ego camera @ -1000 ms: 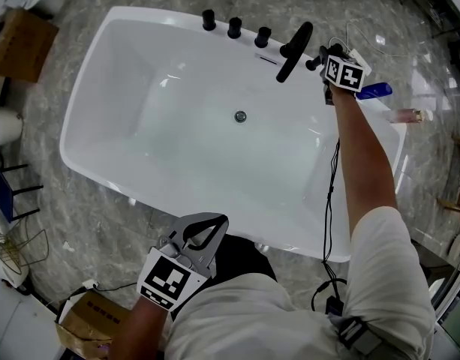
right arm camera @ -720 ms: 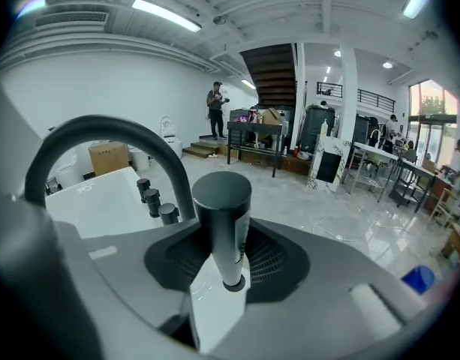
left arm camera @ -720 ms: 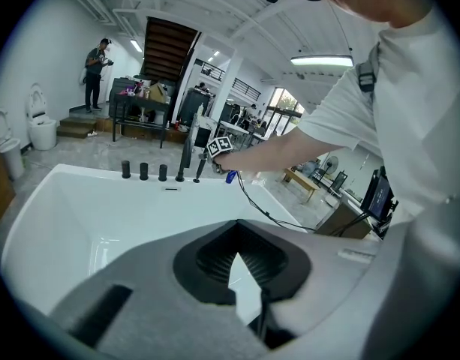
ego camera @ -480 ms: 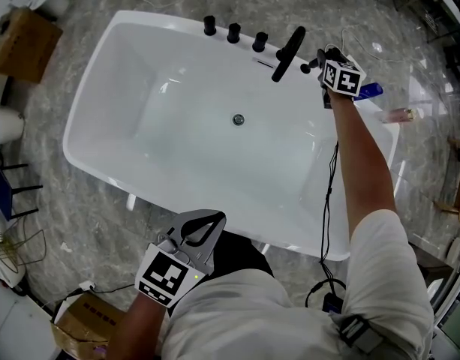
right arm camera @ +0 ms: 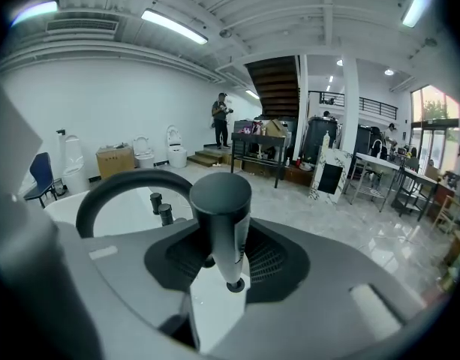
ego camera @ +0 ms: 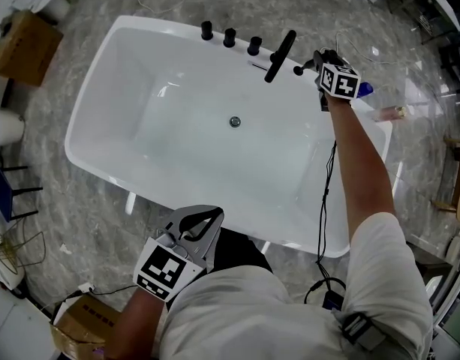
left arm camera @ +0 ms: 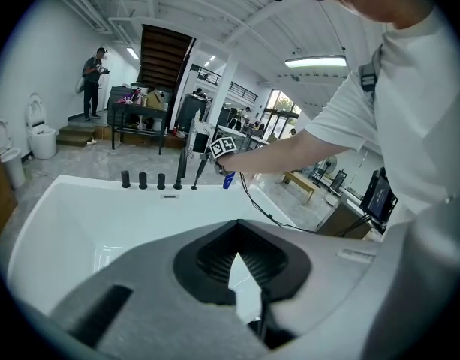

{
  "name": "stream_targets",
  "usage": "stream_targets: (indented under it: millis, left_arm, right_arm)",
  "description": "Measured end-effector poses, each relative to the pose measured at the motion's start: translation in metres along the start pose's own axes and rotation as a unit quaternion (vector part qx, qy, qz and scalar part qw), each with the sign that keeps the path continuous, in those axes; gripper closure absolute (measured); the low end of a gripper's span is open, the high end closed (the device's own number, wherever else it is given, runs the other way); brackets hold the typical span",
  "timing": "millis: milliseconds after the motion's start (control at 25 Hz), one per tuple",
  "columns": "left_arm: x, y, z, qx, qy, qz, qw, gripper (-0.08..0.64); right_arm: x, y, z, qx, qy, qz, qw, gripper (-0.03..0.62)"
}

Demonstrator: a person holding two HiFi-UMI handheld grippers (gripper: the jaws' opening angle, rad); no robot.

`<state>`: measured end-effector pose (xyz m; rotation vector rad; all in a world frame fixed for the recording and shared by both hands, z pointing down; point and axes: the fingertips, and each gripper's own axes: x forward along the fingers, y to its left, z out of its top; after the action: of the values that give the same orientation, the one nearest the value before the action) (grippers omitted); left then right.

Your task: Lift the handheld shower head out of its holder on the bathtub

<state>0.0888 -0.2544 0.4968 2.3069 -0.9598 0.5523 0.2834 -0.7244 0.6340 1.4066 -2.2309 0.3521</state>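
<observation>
My right gripper [ego camera: 314,63] is at the far right corner of the white bathtub [ego camera: 109,81]. It is shut on the black handheld shower head [ego camera: 301,69]. In the right gripper view the shower head [right arm camera: 220,223] stands upright between the jaws of the right gripper [right arm camera: 222,240], raised above the tub rim. The black arched spout [ego camera: 281,55] is just left of it, then three black knobs [ego camera: 230,36]. My left gripper [ego camera: 213,217] hovers at the tub's near rim. Its jaws are shut on nothing, also in the left gripper [left arm camera: 236,255] view.
A blue bottle [ego camera: 364,89] and a pinkish bottle [ego camera: 398,112] lie by the tub's right end. A black cable [ego camera: 324,201] hangs along my right arm. Cardboard boxes [ego camera: 21,40] sit on the marble floor. A person [right arm camera: 221,122] stands far off near several toilets.
My right gripper has risen a little with the shower head in it, drawing nearer the spout in the picture. The left gripper has stayed near the front rim, slightly higher.
</observation>
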Motion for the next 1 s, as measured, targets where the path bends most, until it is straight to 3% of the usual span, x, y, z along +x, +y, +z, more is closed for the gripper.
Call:
stream_targets:
  millis: [1000]
  left_arm:
    - [-0.045, -0.03, 0.005, 0.037, -0.017, -0.018, 0.999, 0.554]
  right_arm:
    - [-0.109, 0.019, 0.069, -0.006, -0.059, 0.007, 0.998, 0.45]
